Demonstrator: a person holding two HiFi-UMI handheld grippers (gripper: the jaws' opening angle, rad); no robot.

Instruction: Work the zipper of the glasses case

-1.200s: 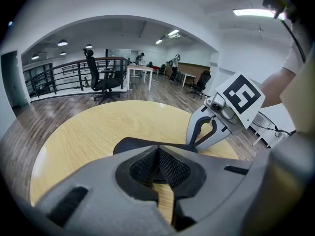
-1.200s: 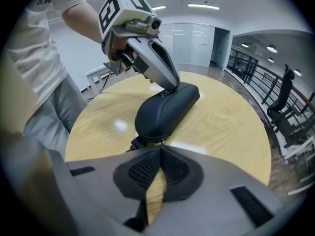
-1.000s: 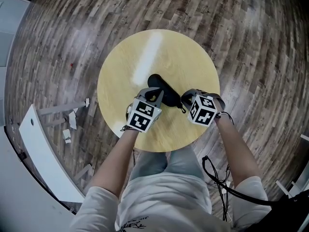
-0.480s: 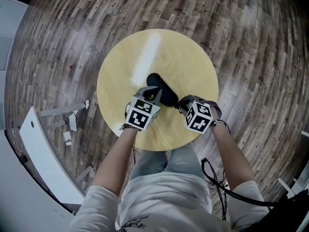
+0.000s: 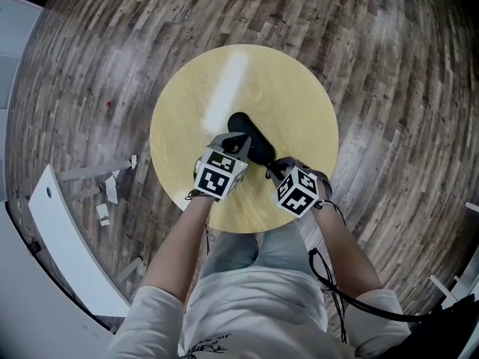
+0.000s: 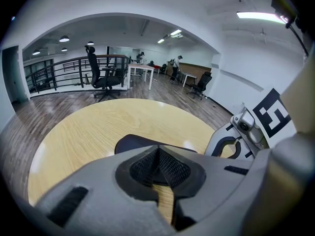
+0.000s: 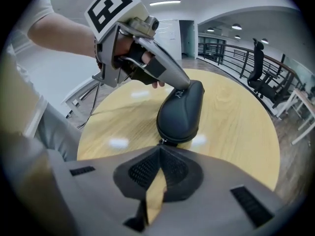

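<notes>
Zipper work is happening on the round table [image 5: 187,111] right now. The black glasses case [image 5: 251,142] is lying flat near the middle of the table, its long side running away from the person.

The left gripper [image 5: 239,146] is leaning over the case from the near left. Its jaws are pressed together with nothing between them, and only bare table is showing through the slit under the tips. In the right gripper view those tips are touching the top of the shell, so I'd say this gripper is pinning the case down.

The right gripper [image 5: 271,173] is sitting at the near end of the case, jaws also closed. The little zipper pull [image 7: 162,142] is vanishing right into their tips, so it looks pinched on the pull, though the tab is tiny.

So the step in hand is running the slider while the other side is bracing. I can't tell whether the case is being opened or closed, because the seam isn't showing in any view.

The next move is calling for a steady draw that is following the curve of the case's edge and staying in line with the track. The left tips need to be bearing down firmly, or the smooth shell is going to slide or swivel on the table. A tab that small could also slip out of the jaws.
</notes>
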